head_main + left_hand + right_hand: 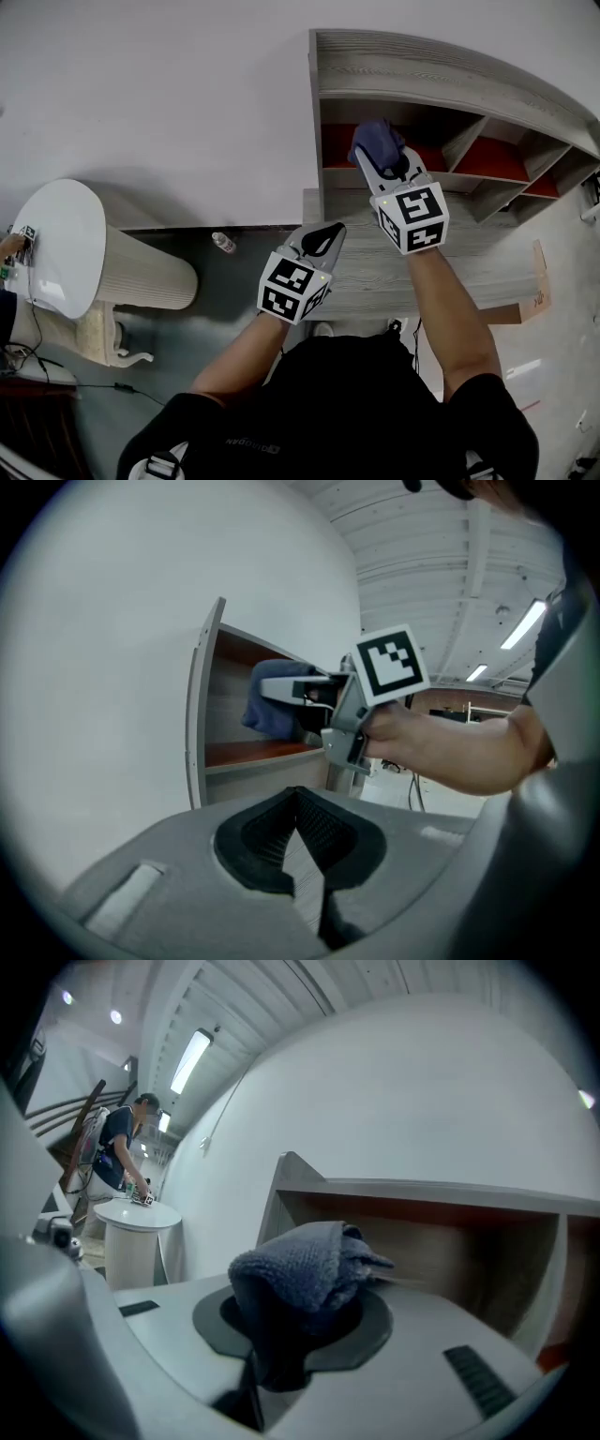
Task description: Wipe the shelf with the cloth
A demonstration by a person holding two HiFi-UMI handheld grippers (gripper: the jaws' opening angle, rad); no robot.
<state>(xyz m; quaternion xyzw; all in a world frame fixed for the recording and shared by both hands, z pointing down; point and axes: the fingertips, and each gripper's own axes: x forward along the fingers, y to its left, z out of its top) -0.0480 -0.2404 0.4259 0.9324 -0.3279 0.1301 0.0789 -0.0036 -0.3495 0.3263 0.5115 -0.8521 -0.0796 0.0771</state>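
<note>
1. Right gripper (382,161) — clenched on the cloth (375,141). In the right gripper view a blue, bunched wad is seen bulging out past the jaws.
2. Left gripper (322,240) — jaws pressed together, nothing between them. It is held low over the wooden desk top (487,258), apart from the work.
3. The cloth is held in the mouth of the leftmost compartment of the shelf (422,66), above its reddish board (337,145). Contact with the board cannot be settled from these views.
4. Step judged: the start of the wipe in the first compartment. The compartments to the right are judged not yet done.
5. Next move, as judged: the wad is to be pressed onto the board and drawn along it side to side. A firm grip is called for so the cloth is not dragged out, and the upright side wall is to be cleared.
</note>
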